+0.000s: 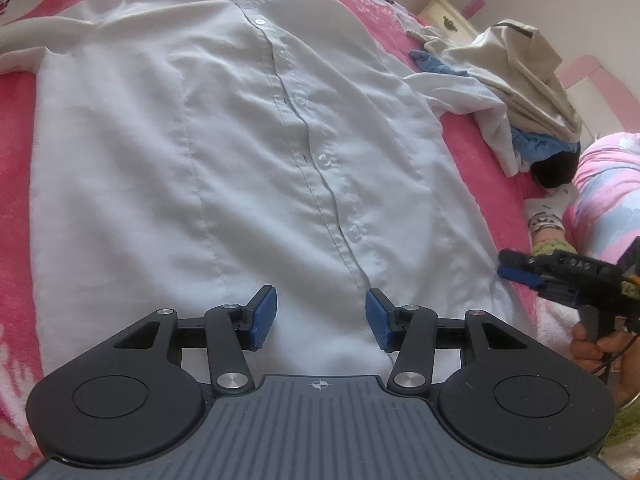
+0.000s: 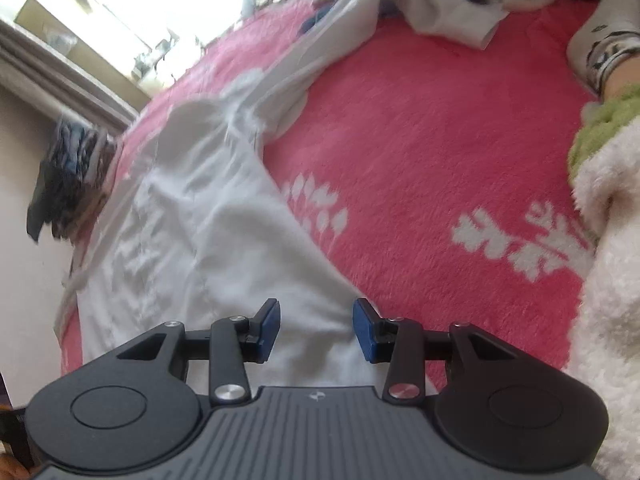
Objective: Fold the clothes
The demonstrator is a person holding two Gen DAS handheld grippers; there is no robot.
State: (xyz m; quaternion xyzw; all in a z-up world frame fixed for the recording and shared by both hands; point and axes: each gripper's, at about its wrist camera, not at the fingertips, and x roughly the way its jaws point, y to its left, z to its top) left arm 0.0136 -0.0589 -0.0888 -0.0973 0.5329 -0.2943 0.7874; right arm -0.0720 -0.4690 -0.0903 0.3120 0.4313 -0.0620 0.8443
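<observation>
On the bed: your white button-up shirt (image 1: 240, 152) lies spread flat, front side up, on the pink fleece blanket (image 2: 440, 128)
Shirt placket: a line of white buttons (image 1: 325, 161) runs from the collar at the far end down toward your left gripper (image 1: 321, 317)
Shirt sleeves: one sleeve (image 1: 28, 36) trails off to the far left; the other (image 1: 460, 92) runs right into the heap of clothes
Left gripper: you hold it low over the hem end of the shirt, its blue pads (image 1: 265, 316) standing apart with bare white cloth between them and nothing clamped
Right gripper: in the left wrist view your right gripper (image 1: 516, 270) sits at the shirt's right edge near the hem; in its own view (image 2: 316, 330) the fingers stand apart over the shirt's edge, gripping nothing
Contact: you cannot tell from either view whether the pads touch the fabric
Blanket pattern: white leaf motifs (image 2: 516, 240) lie to the right of the shirt edge
Clothes heap: a pile of beige, white and blue garments (image 1: 516, 92) rests on the blanket beyond the shirt's right side
Bedside: a cream nightstand (image 1: 448, 14) stands against the wall past the heap
Your leg: a patterned sock (image 2: 604, 36) shows at the far right of the blanket
</observation>
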